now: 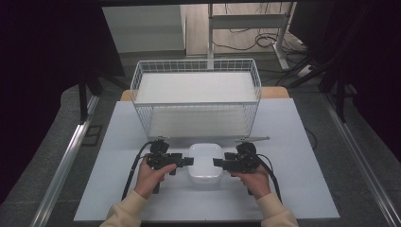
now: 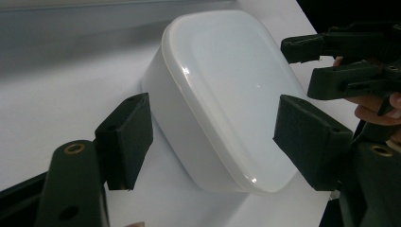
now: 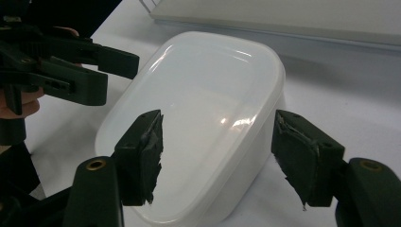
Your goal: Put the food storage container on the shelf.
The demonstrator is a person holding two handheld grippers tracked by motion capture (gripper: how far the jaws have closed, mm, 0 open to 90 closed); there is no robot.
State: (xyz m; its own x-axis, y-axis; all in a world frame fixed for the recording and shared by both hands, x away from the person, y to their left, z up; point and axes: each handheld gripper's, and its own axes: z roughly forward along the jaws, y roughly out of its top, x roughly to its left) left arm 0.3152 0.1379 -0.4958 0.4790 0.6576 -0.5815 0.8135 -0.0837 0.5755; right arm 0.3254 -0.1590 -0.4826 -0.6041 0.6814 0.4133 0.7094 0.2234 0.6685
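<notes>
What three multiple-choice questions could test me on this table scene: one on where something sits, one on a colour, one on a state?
1. Where is the lidded container?
A. Inside the wire basket
B. On the table between the two grippers
C. On the floor

2. What colour is the wire basket?
A. White
B. Red
C. Blue

3. How do the right gripper jaws stand?
A. Clamped shut on the lid
B. Shut with nothing between them
C. Open, either side of the container

Answers:
1 B: the high view shows it on the table, flanked by the left gripper and the right one.
2 A: its wires are white.
3 C: gaps show between the pads and the container.
</notes>
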